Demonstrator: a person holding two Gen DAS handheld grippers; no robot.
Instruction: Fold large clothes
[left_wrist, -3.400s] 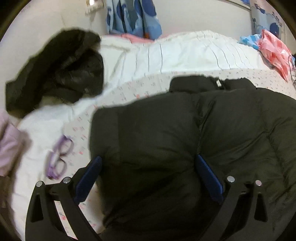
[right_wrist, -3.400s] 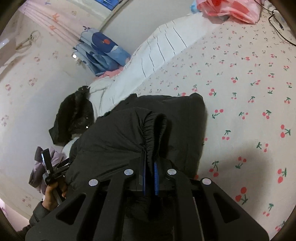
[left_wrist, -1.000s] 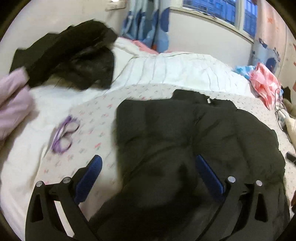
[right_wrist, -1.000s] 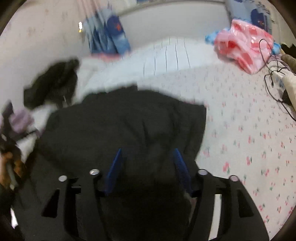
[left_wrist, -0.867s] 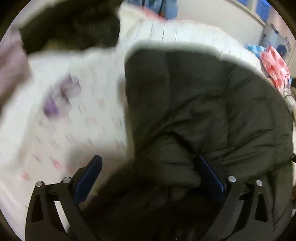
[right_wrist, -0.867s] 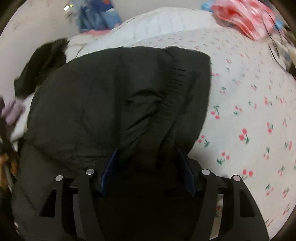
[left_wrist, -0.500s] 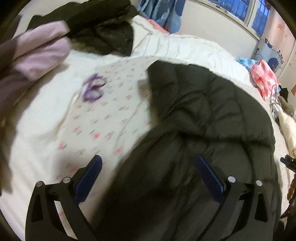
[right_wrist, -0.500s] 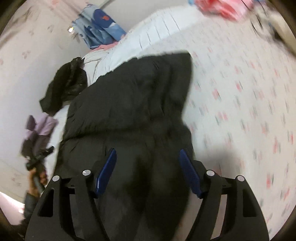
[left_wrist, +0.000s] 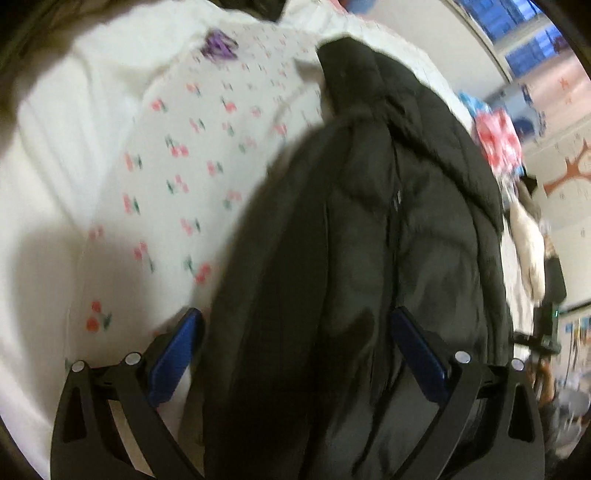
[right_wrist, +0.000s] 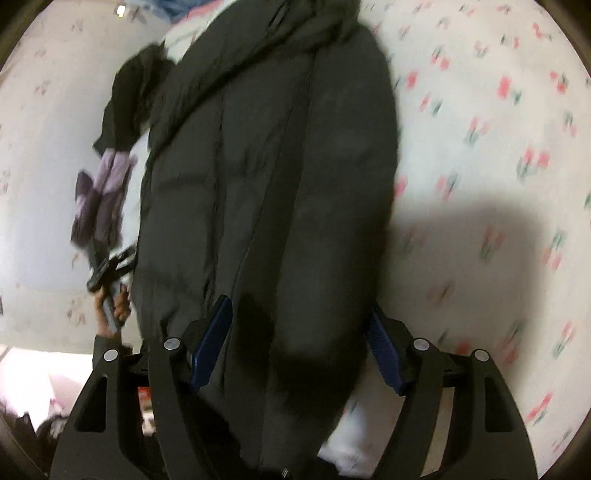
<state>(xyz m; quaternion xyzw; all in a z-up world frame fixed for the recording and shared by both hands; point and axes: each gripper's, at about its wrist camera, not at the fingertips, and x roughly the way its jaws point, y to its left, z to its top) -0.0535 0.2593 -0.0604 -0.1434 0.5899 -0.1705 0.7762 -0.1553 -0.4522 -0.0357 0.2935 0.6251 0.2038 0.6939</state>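
A large black puffer jacket (left_wrist: 369, 229) lies on the cherry-print bedsheet (left_wrist: 177, 155), its sleeves folded in over the body. My left gripper (left_wrist: 295, 350) is open, its blue-padded fingers (left_wrist: 173, 354) straddling the jacket's near end. In the right wrist view the same jacket (right_wrist: 277, 166) runs away from me. My right gripper (right_wrist: 299, 339) is open around the jacket's lower hem, holding nothing. The left gripper and the hand on it (right_wrist: 110, 288) show at the jacket's left edge in that view.
Purple glasses (left_wrist: 218, 46) lie on the sheet at the far left. A pink and red bundle (left_wrist: 498, 136) sits at the far right. A lilac garment (right_wrist: 99, 192) and another black garment (right_wrist: 129, 96) lie beyond the jacket's left side. The sheet (right_wrist: 498, 147) stretches right.
Both grippers have pulled back toward the jacket's near hem and swung around. The right gripper, earlier shut on a sleeve cuff, has let go and is open.
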